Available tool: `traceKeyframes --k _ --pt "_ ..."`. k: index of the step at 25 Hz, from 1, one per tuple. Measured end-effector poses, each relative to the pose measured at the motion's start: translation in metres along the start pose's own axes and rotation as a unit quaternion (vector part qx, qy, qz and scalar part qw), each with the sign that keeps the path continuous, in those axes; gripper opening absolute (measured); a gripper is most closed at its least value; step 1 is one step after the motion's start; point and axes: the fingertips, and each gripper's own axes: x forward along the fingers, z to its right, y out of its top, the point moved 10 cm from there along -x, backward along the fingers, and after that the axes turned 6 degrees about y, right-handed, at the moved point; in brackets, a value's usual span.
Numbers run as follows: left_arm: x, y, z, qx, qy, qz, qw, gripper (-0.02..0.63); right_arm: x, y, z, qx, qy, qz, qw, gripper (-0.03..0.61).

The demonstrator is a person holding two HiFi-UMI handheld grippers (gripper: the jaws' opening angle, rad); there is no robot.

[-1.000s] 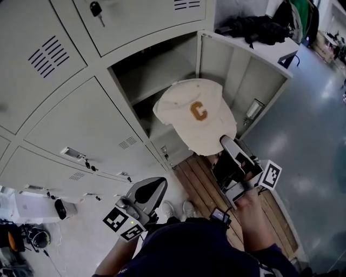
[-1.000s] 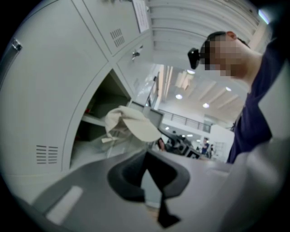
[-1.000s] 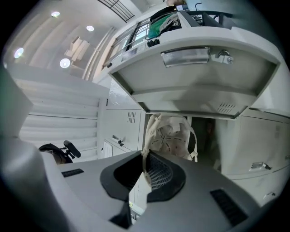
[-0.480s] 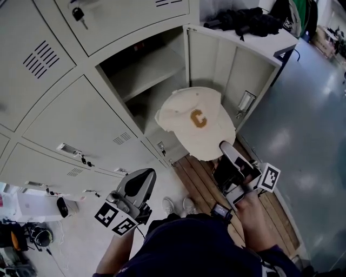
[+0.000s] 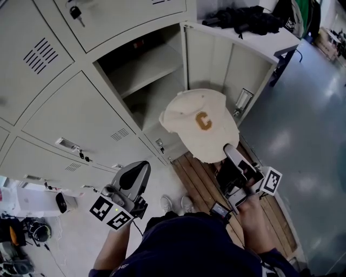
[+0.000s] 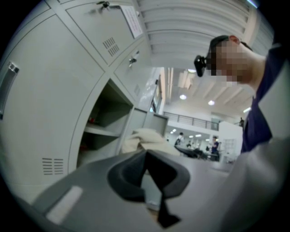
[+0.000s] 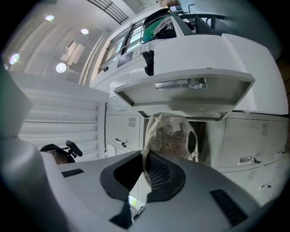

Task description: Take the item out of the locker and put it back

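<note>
Cap (image 5: 200, 121) is coming clear of the locker (image 5: 146, 70) in my right tongs (image 5: 230, 153), gripping its brim, so removal is finishing; left tongs (image 5: 141, 169) are hanging closed, empty.

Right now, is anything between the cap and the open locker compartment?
Nothing visible. The cap, clamped in the right gripper, hangs before the open compartment; its door is swung clear to the side.

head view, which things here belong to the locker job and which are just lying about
In the job:
- cream cap, gripped by the right claw
- open locker
- left claw, shut and empty

Lying about:
- black bag up top
- key in the upper door
- wooden slats on the floor
</note>
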Motion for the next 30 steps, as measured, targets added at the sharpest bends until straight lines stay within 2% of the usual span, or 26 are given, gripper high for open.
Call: traceKeyframes --k 15,30 --pt "0.0 0.004 -0.008 -0.002 0.003 0.003 1.0 0.003 0.018 0.0 0.004 0.004 0.011 -0.013 1.0 0.02" --pt "-0.019 0.009 -0.044 -0.011 0.013 -0.002 0.9999 0.003 0.095 0.005 0.015 -0.02 0.052 -0.016 0.998 0.02"
